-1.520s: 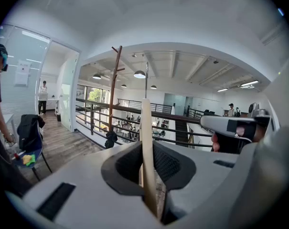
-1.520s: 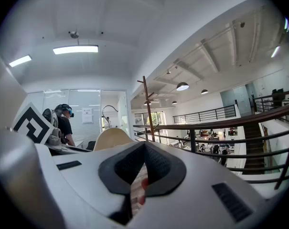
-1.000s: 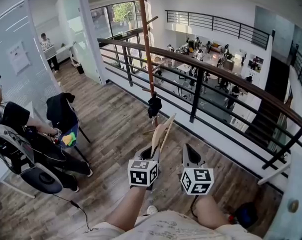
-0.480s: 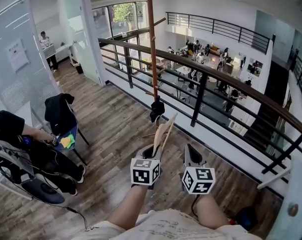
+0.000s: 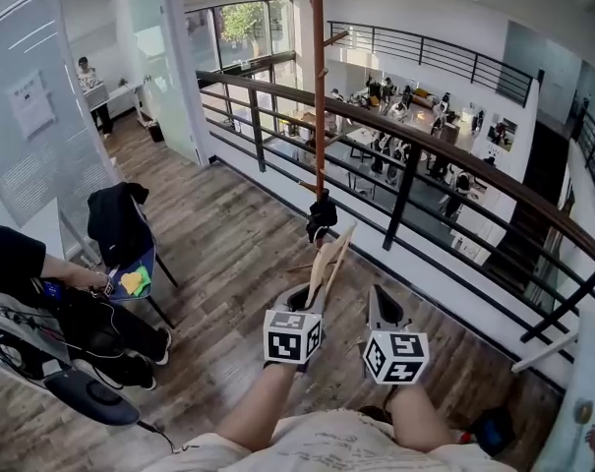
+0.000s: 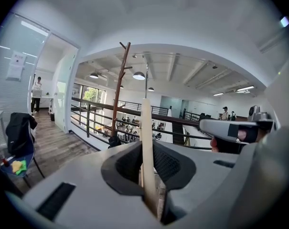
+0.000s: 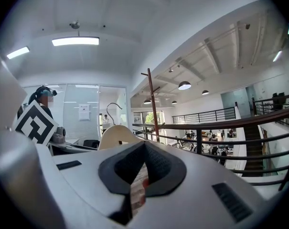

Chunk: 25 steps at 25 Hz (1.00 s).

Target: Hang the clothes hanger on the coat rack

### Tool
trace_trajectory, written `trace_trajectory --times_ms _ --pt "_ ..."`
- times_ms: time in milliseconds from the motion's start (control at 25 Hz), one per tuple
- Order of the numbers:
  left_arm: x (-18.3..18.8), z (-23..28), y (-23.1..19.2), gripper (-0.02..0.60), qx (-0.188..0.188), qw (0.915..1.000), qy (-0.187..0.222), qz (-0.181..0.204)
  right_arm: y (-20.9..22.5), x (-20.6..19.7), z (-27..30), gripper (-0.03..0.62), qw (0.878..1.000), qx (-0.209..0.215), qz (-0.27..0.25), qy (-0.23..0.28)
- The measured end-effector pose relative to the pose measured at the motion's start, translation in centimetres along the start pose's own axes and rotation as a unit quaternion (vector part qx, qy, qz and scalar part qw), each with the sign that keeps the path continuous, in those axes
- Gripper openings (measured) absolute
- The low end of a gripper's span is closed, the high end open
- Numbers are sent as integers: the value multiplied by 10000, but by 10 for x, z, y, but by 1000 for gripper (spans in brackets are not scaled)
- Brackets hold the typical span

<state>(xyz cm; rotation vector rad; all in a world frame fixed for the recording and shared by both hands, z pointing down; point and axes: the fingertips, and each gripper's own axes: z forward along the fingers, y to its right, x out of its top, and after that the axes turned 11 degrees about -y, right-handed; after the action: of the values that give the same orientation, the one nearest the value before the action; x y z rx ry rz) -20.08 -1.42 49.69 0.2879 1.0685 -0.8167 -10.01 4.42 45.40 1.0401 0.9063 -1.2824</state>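
Head view: your left gripper (image 5: 311, 295) holds wooden hanger (image 5: 328, 256), tilted up toward coat rack (image 5: 319, 96) by railing (image 5: 445, 155); hanger not on rack. Right gripper (image 5: 381, 301) just beside left.
Left gripper view: jaws clamped on hanger arm; rack ahead.
Right gripper view: jaws together, apparently empty; hanger at left.

**Hidden and cut off**

The coat rack (image 5: 319, 87) loses its top at the head view's upper edge; the hanger (image 5: 328, 254) partly hides its foot. In the right gripper view the right gripper (image 7: 143, 151) covers the hanger's lower part. The people (image 5: 386, 91) far below are tiny.
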Motion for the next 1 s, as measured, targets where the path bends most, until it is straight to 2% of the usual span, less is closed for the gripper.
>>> trace_trajectory --times_ms 280,520,1000 --pt "3 6 -20 57 -64 10000 -7 -15 -9 4 20 -2 10000 -4 23 1" --pt "16 21 -37 57 47 10000 37 -44 2 12 37 -2 9999 17 46 119" --pt "47 78 -59 57 299 9994 141 -95 35 31 108 -2 9990 408 -77 159"
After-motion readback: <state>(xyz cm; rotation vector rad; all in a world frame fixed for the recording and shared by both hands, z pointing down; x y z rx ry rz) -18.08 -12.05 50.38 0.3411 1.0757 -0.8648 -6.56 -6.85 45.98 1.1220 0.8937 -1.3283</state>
